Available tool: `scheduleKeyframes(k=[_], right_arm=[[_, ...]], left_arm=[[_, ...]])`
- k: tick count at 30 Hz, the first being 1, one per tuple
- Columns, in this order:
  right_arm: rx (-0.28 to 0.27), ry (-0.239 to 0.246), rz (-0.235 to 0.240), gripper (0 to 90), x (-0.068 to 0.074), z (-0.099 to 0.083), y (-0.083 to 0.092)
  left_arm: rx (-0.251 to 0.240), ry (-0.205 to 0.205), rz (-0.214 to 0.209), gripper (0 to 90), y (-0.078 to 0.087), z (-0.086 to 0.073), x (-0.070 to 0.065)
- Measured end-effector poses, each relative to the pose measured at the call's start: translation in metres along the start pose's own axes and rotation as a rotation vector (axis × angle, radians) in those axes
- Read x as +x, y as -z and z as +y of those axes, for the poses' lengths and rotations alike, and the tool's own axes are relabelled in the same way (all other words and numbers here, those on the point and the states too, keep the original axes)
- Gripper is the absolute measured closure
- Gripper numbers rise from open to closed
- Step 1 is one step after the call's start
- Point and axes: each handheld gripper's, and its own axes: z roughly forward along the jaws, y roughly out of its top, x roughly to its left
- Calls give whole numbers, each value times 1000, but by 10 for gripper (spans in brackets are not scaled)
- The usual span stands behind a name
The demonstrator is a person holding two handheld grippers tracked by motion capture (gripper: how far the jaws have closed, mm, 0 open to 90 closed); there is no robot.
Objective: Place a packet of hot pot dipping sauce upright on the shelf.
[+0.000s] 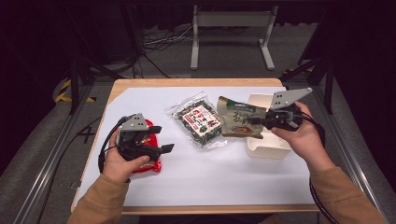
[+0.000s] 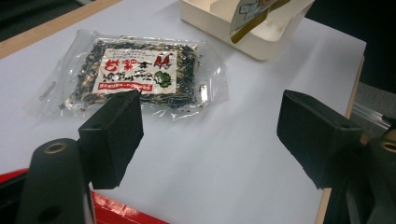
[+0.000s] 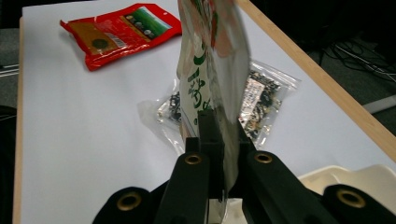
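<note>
Room: dark studio, cables on the floor, a white frame beyond the surface (image 1: pixel 196 177), which is wooden under a white sheet.
High view, right: the right hand-held gripper (image 1: pixel 261 120) is clamped on a green-and-white pouch (image 1: pixel 239 122), held at the near edge of a cream box (image 1: pixel 261 148). My guess is the pouch is bound for that box.
High view, left: the left hand-held gripper (image 1: pixel 161 138) hovers wide open and empty over a red packet (image 1: pixel 152 164).
Left gripper view: jaws far apart with nothing between them; the clear bag of dark dried bits (image 2: pixel 135 74) lies flat ahead.
Right gripper view: jaws pinch only the pouch's lower edge, and it stands tall and floppy above them.
Risk: with so thin a pinch, the pouch could slip or swing, catch the box rim, and land outside.
</note>
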Motion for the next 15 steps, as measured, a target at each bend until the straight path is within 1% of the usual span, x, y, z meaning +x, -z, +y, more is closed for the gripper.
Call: scheduleKeyframes(k=[2, 3, 5, 6, 10, 14, 15], right_arm=[[-5, -4, -11, 891, -7, -2, 2], [-5, -4, -11, 891, -7, -2, 2], [-8, -8, -24, 891, -16, -4, 5], [-8, -8, -24, 891, -16, -4, 5], [-11, -11, -49, 891, -29, -6, 11], [-18, -22, -72, 891, -41, -9, 16], [-18, -22, -72, 891, -41, -9, 16]], left_arm=[[-2, -1, 12, 220, 0, -2, 1], [-2, -1, 12, 215, 0, -2, 1], [-13, 5, 18, 209, 1, -4, 3], [-13, 5, 18, 206, 1, -4, 3], [-26, 16, 24, 200, 2, -7, 6], [-32, 18, 34, 194, 4, -9, 7], [-32, 18, 34, 193, 4, -9, 7]])
